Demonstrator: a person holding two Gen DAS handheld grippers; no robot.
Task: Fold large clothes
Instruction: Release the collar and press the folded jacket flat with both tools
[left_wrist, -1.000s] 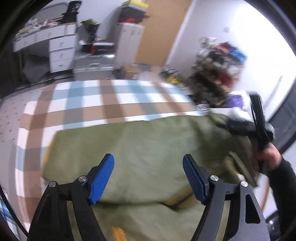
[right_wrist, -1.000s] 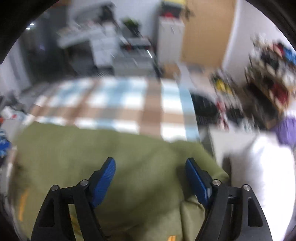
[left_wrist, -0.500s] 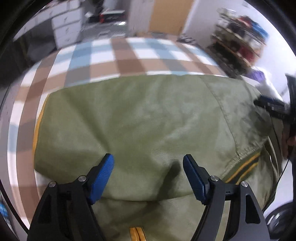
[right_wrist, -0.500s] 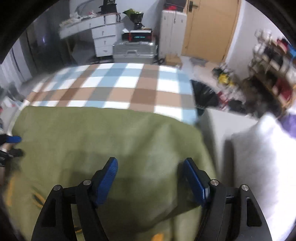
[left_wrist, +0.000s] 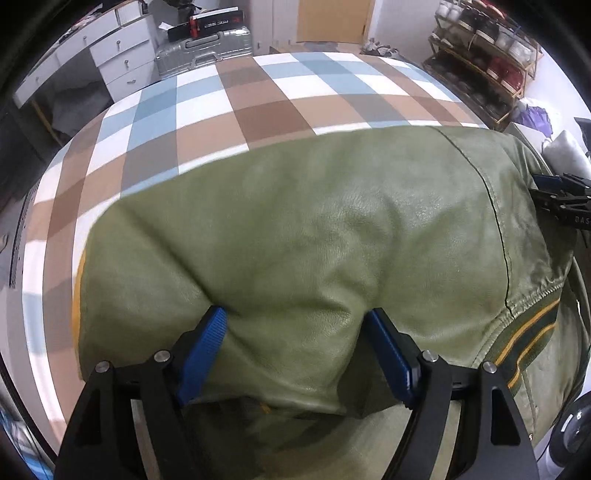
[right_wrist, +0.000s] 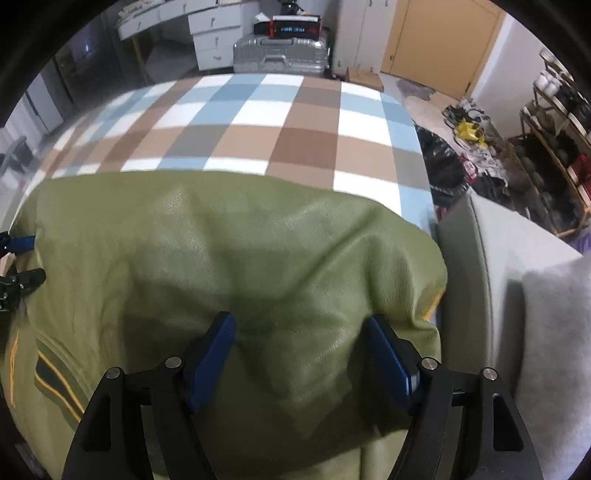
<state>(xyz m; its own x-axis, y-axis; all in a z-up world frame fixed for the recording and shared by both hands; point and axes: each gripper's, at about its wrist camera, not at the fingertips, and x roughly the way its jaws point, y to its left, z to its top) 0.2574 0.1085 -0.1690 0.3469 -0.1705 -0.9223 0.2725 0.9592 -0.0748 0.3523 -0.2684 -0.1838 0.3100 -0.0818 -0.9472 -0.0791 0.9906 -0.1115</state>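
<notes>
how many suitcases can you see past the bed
1. A silver suitcase lies on its side on the floor just beyond the far end of the checked bed, beside the white drawers. More could be hidden behind the bed.

I see one olive-green leather-look jacket (left_wrist: 332, 240) spread across the near part of the checked bed cover (left_wrist: 236, 110). Its top layer is folded over, puffy and softly creased, with the far edge running roughly straight across the checks. A dark seam runs down its right side. The green ribbed trim (left_wrist: 524, 332) with yellow stripes shows at the near right, and a yellow edge along the left.
</notes>
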